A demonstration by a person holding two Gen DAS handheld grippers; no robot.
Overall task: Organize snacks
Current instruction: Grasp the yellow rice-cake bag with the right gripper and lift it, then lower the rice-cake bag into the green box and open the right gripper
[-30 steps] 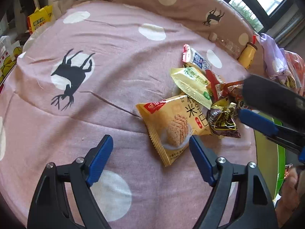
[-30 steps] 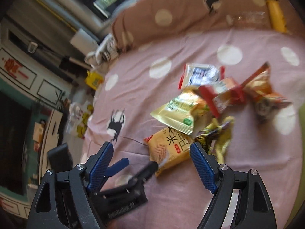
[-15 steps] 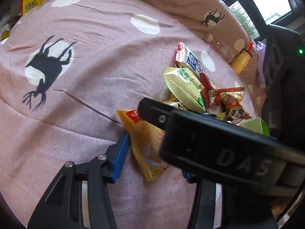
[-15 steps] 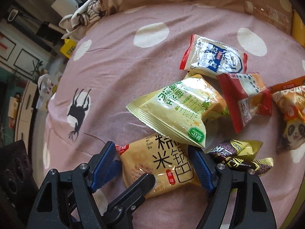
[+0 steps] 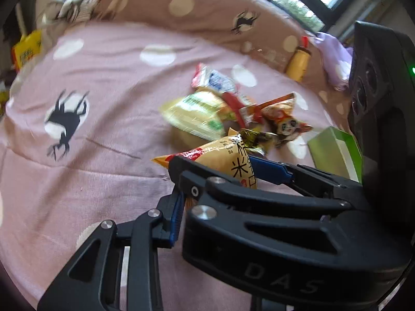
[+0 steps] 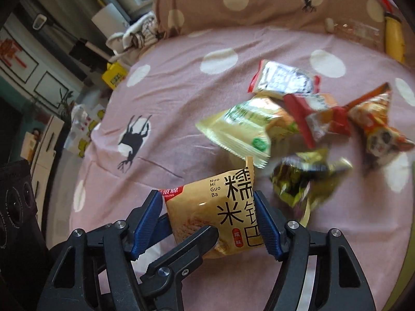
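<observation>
An orange rice-cracker packet [image 6: 220,210] is squeezed between the blue pads of my right gripper [image 6: 207,217] and held off the pink bedspread. My left gripper [image 5: 207,197] is closed on the same packet [image 5: 228,158] from the other side; one left finger [image 6: 186,251] crosses under it in the right wrist view. The right gripper's body [image 5: 272,233] hides most of my left gripper's far finger. Behind lie a pale green packet [image 6: 243,129], a white and red packet [image 6: 282,80], a red packet [image 6: 316,119], a panda packet [image 6: 381,129] and a gold candy wrapper [image 6: 306,178].
A green box [image 5: 337,153] stands at the right. A yellow bottle [image 5: 298,62] and a clear bottle [image 6: 355,28] lie by the brown dotted pillow [image 6: 259,0]. The bedspread [image 5: 103,90] spreads to the left. Yellow packets [image 5: 26,49] sit off the bed's far left.
Both grippers closed in on the orange packet and shut on it. The packet has been lifted off the bedspread and tilted up. The gold wrapper has shifted.
</observation>
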